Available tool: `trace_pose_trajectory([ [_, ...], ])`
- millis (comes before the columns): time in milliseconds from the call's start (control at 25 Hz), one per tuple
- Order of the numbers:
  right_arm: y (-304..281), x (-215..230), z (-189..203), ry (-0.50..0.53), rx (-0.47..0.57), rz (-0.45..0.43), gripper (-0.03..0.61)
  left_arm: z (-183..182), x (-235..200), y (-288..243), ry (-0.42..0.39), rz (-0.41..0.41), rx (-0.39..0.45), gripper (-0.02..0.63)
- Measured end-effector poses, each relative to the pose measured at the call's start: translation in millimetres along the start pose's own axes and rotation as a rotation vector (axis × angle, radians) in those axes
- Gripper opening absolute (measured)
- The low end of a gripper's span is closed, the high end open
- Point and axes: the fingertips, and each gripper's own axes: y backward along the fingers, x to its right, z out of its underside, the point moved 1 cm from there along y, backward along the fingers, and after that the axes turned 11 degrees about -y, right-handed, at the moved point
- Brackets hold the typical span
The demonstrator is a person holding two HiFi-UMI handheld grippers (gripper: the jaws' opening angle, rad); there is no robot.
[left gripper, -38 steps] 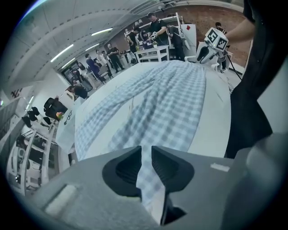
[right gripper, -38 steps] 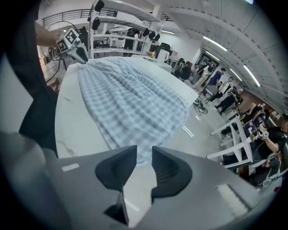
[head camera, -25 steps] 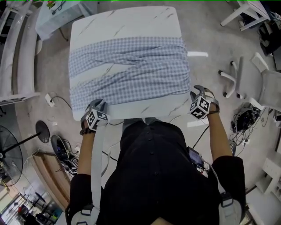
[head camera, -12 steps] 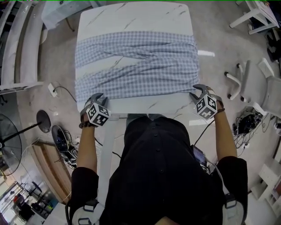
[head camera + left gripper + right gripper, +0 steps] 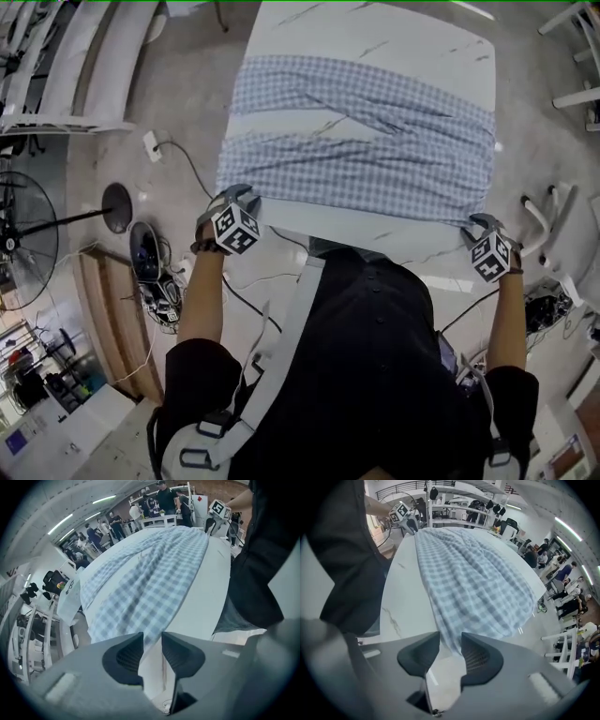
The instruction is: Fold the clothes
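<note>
Down at my left claw (image 5: 151,638) the jaws stand a little apart, having just opened further. The near corner of the checked cloth (image 5: 375,131) tapers in between their tips, but the pads do not press it. My right claw (image 5: 450,639) has just closed slightly, yet a gap shows there too, with the other near corner hanging loose in it. Both claws point steeply down at the near edge of the white table (image 5: 394,28). The cloth lies spread in a wrinkled band across it.
</note>
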Motion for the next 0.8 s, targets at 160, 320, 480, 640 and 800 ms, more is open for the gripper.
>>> trace_pose_trajectory([
  [160, 0.3, -0.2, -1.3, -0.028, -0.049, -0.022, 0.147, 1.9, -2.3, -0.3, -0.014, 0.067, 0.013, 0.145],
  [320, 1.2, -2.2, -3.6, -0.05, -0.087, -0.094, 0.146, 3.9, 1.2, -3.5, -0.016, 0.203, 0.003, 0.136],
  [480, 1.7, 4.1, -6.8, -0.064, -0.094, -0.152, 0.108, 4.8, 2.1, -5.2, -0.011, 0.313, 0.014, 0.103],
  [640, 2.7, 11.5, -11.5, -0.077, -0.065, -0.15, 0.051, 0.8, 4.7, -6.5, -0.052, 0.344, -0.005, 0.018],
  [800, 2.7, 5.5, -5.2, -0.073, -0.037, -0.114, 0.012, 3.0, 8.2, -5.7, -0.056, 0.33, -0.022, 0.008],
])
